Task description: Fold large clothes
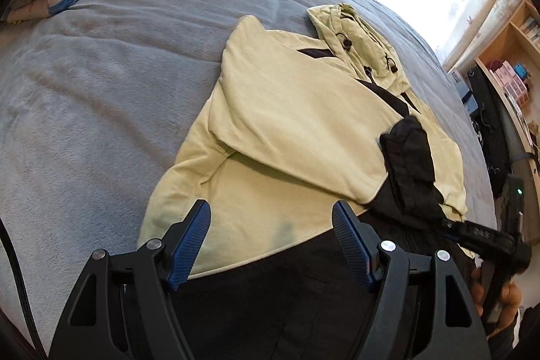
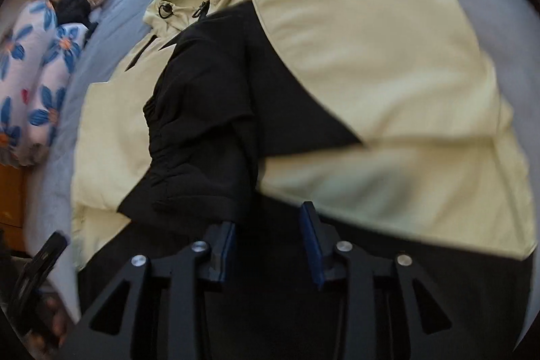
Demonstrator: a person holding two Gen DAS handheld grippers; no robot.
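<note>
1. Closest up is the left gripper (image 1: pixel 271 237), jaws wide apart with nothing between them, hovering over the jacket (image 1: pixel 287 110) at its black hem end.
2. The right gripper (image 2: pixel 268 237) sits over that same hem; its jaws are partly apart with no cloth visibly pinched.
3. The jacket lies on the grey bed (image 1: pixel 101 83), both sleeves folded in, black cuff (image 2: pixel 189 137) on top, hood (image 1: pixel 351 32) at the end far from the hem.
4. Looks light, floppy and probably a bit slick, so I'd pinch the two hem corners, layers together, and carry them toward the hood.
</note>
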